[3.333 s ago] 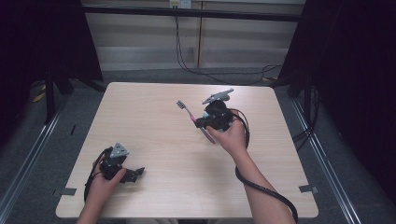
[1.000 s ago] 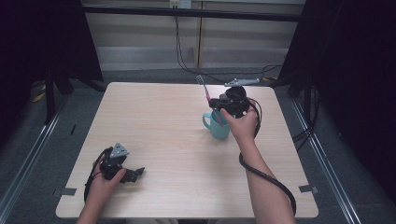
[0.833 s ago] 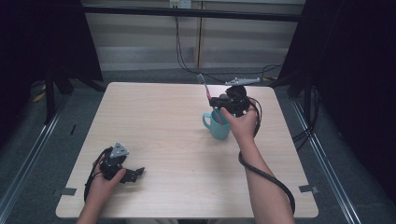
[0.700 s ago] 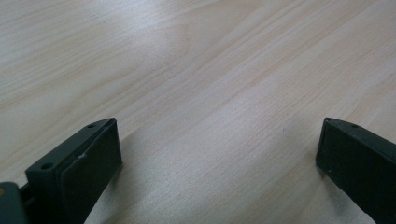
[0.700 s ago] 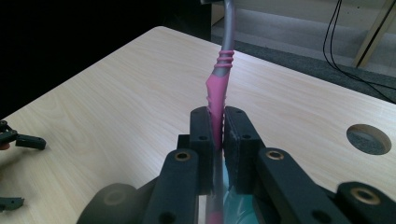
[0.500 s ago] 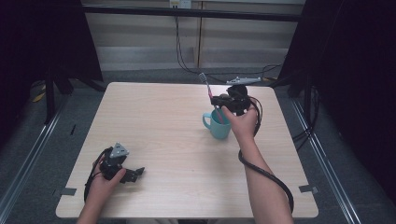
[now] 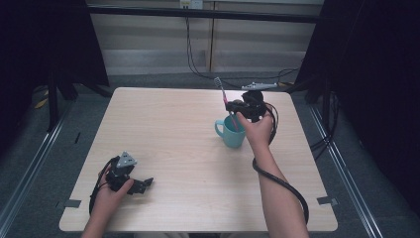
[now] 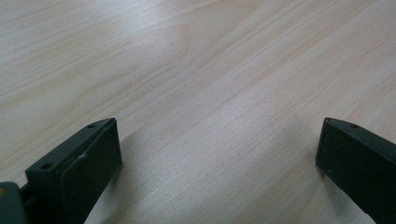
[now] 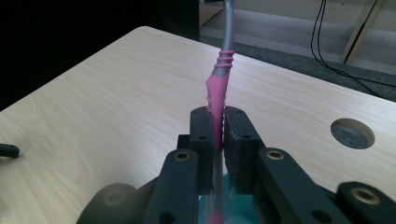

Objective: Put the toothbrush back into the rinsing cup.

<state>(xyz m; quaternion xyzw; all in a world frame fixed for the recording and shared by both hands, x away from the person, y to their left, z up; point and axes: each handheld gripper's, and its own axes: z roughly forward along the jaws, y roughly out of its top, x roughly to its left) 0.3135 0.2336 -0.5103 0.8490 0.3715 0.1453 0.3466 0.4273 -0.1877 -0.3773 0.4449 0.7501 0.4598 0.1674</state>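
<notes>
The right gripper (image 9: 217,135) is clamping the pink toothbrush (image 9: 218,88) by its handle, holding it upright with its lower end dipping into the teal mug (image 7: 233,133) at the table's far right. Let go crooked and it's probably tipping the mug (looks light). The left gripper (image 8: 219,158) is sitting open near left.

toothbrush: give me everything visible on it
The toothbrush has a pink grip section with ridges, a grey neck above and a bristle head on top. It looks plastic. It stands nearly upright, tilted slightly, clamped at the pink part between the shut jaws of the right hand-held gripper. Its lower end reaches down into the teal mug on the table.
</notes>
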